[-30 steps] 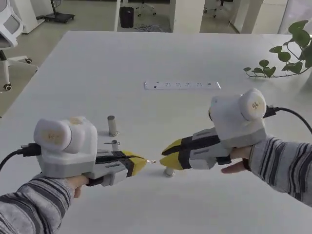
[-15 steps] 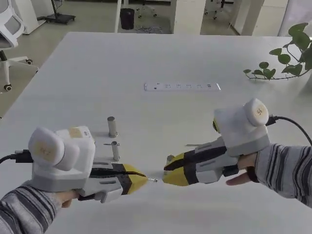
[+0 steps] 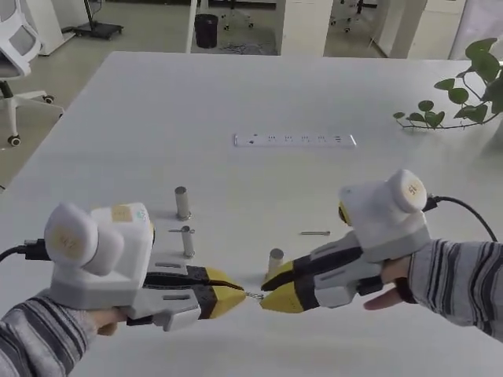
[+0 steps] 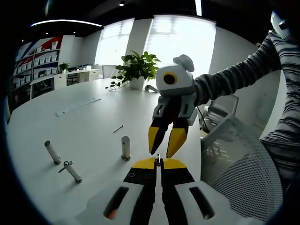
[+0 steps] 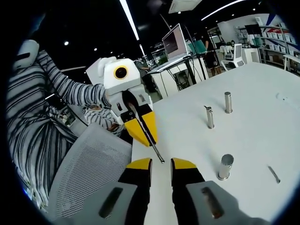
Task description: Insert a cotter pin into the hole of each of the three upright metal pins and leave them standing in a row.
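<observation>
My left gripper point(image 3: 238, 292) point(image 4: 158, 161) is shut on a thin cotter pin point(image 3: 253, 295) point(image 5: 157, 152) that pokes out toward the right. My right gripper point(image 3: 264, 295) point(image 5: 161, 164) faces it tip to tip, open, with the cotter pin's free end between its yellow fingers. Three upright metal pins stand behind: a far pin point(image 3: 182, 203), a middle pin point(image 3: 188, 241) point(image 5: 210, 117) with a cotter pin through its top, and a near pin point(image 3: 276, 260) point(image 4: 125, 147) just behind the grippers. A loose cotter pin point(image 3: 314, 233) point(image 4: 118, 128) lies flat to the right.
A white power strip point(image 3: 295, 140) lies across the middle of the white table point(image 3: 236, 86). A potted plant's leaves point(image 3: 464, 86) reach in at the far right. An office chair point(image 3: 12, 55) stands past the table's left edge.
Both grippers have dropped lower and nearer to me and closed the gap between them. The right gripper's open fingers now stand around the cotter pin's end, and the near pin is uncovered.
</observation>
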The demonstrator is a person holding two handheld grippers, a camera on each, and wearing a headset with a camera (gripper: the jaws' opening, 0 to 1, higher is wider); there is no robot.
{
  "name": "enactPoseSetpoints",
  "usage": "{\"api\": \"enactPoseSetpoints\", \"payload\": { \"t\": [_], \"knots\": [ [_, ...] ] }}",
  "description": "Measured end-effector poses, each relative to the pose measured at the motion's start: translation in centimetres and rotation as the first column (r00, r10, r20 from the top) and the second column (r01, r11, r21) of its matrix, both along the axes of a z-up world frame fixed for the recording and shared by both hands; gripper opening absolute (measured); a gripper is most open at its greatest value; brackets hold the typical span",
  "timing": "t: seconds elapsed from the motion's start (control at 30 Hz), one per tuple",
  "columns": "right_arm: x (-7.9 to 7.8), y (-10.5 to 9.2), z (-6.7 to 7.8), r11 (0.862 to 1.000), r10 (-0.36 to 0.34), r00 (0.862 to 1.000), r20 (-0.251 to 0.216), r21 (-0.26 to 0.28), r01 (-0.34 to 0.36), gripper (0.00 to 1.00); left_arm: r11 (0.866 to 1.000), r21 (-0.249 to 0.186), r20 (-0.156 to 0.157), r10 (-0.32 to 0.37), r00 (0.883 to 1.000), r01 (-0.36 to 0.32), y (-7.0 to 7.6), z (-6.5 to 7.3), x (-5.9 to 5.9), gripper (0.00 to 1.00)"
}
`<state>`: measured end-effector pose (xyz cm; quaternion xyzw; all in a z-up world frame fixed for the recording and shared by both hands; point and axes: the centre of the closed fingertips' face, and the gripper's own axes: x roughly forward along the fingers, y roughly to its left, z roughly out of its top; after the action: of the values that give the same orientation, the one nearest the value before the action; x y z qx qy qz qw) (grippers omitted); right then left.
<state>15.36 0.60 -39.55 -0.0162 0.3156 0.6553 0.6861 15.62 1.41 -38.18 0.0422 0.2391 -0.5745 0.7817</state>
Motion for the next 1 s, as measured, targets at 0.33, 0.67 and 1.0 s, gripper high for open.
{"api": "enactPoseSetpoints", "payload": {
  "t": [0.33,0.67,1.0],
  "knots": [
    [-0.06,0.34,0.05,1.0,0.027,1.0,0.003,0.004,-0.027,0.05,1.0,-0.027,-0.003,-0.009,1.0,0.009,-0.4,0.39,-0.25,0.0],
    [0.0,0.2,-0.03,0.999,0.05,0.998,0.033,-0.009,-0.05,0.0,0.999,-0.041,-0.015,-0.005,1.0,0.004,-0.24,0.47,-0.14,0.0],
    [-0.07,0.05,-0.32,0.989,0.136,0.979,0.149,-0.085,-0.124,0.0,0.999,-0.031,-0.002,-0.015,1.0,0.015,-0.39,0.15,0.06,0.0]
  ]
}}
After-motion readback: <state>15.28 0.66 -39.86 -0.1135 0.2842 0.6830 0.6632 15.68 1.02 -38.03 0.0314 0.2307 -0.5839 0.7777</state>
